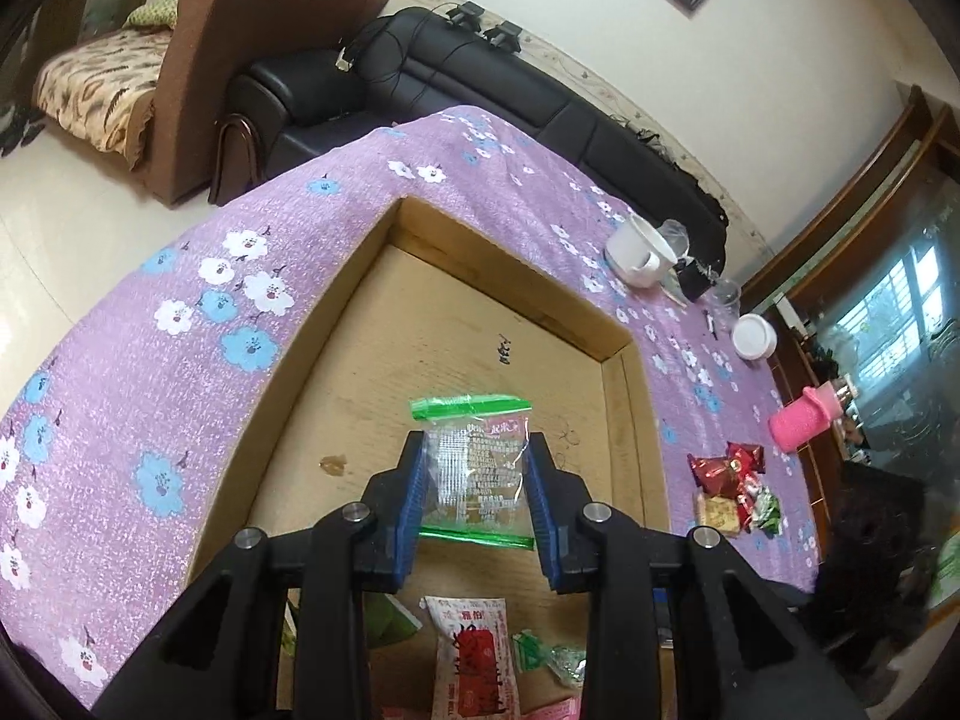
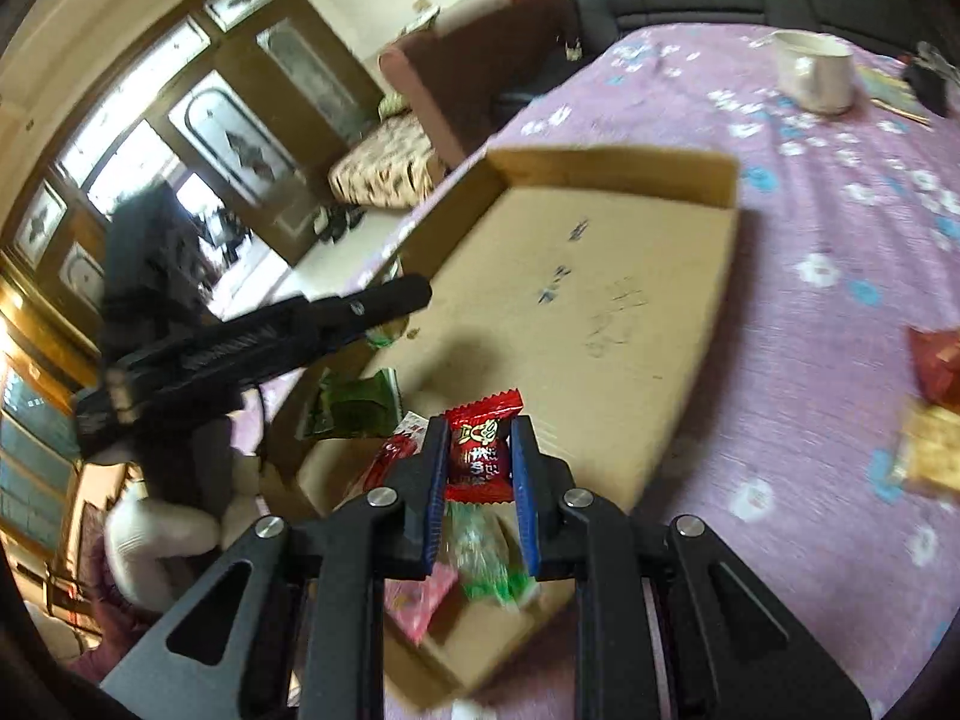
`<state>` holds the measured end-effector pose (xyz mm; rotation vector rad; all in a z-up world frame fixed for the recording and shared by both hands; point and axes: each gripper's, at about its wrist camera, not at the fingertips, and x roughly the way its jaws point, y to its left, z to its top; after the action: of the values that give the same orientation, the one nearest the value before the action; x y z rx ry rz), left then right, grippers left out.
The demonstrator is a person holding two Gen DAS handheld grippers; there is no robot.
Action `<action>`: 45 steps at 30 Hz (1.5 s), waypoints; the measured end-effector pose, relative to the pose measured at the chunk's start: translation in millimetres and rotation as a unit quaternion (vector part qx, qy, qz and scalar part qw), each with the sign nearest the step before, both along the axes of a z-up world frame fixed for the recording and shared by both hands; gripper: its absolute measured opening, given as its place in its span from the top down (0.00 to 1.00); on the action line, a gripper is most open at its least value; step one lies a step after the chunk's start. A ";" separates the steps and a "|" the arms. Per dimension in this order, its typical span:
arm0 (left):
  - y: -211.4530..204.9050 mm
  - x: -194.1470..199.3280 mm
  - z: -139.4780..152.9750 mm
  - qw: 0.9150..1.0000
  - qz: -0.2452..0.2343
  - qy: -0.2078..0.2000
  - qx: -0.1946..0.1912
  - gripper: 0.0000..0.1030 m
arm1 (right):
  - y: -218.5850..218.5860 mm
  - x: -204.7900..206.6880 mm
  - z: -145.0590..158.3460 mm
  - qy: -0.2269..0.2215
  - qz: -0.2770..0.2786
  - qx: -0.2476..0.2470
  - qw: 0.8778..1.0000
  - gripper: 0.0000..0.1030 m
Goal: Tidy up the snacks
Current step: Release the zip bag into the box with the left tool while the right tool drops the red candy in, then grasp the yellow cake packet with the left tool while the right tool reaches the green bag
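A: Why is the cardboard tray (image 1: 636,414) in the middle of the purple-clothed bench (image 1: 150,360)?

B: I'd say it collects the snacks; several packets already lie at its near end.

A: And the grippers?

B: The left gripper (image 1: 477,483) pinches a clear, green-edged packet (image 1: 474,468) above the tray floor. The right gripper (image 2: 480,456) clamps a red candy (image 2: 483,450) over the tray's near end.

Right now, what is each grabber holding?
Left gripper: closed on a clear snack packet.
Right gripper: closed on a red candy.
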<state>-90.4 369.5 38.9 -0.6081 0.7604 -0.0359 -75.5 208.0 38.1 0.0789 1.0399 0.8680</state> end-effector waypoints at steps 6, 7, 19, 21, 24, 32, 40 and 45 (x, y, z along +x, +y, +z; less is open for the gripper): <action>-4.3 -13.3 13.7 1.000 -0.004 -0.022 0.009 0.56 | 13.9 -1.7 -3.1 -0.027 0.002 -0.023 0.999 0.64; -5.8 -16.6 17.0 1.000 -0.003 -0.027 0.010 0.53 | 10.9 -2.9 -1.2 -0.030 -0.001 -0.020 0.999 0.60; -70.9 -63.8 58.1 0.993 -0.046 -0.104 -0.004 0.23 | -96.9 -35.2 37.6 -0.093 -0.110 0.030 0.989 0.46; -88.3 -63.0 57.8 0.993 -0.066 -0.099 -0.014 0.23 | -118.1 -40.5 41.1 -0.108 -0.134 0.024 0.985 0.41; -119.0 -60.1 54.2 0.991 -0.100 -0.084 -0.020 0.23 | -148.2 -53.1 46.1 -0.145 -0.175 0.005 0.974 0.34; -183.7 -57.7 44.7 0.981 -0.175 -0.086 -0.009 0.23 | -233.0 -48.7 43.5 -0.134 -0.259 0.040 0.956 0.28; -220.2 -51.5 33.2 0.978 -0.202 -0.047 0.022 0.23 | -288.5 -47.1 46.5 -0.131 -0.303 0.045 0.943 0.27; -233.9 -50.7 30.5 0.979 -0.189 -0.047 0.059 0.23 | -307.2 -42.0 45.5 -0.130 -0.320 0.038 0.938 0.27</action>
<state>-141.1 135.6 69.4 -0.3407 0.7716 -0.3650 -117.5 -99.2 83.6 0.3393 0.6634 0.3094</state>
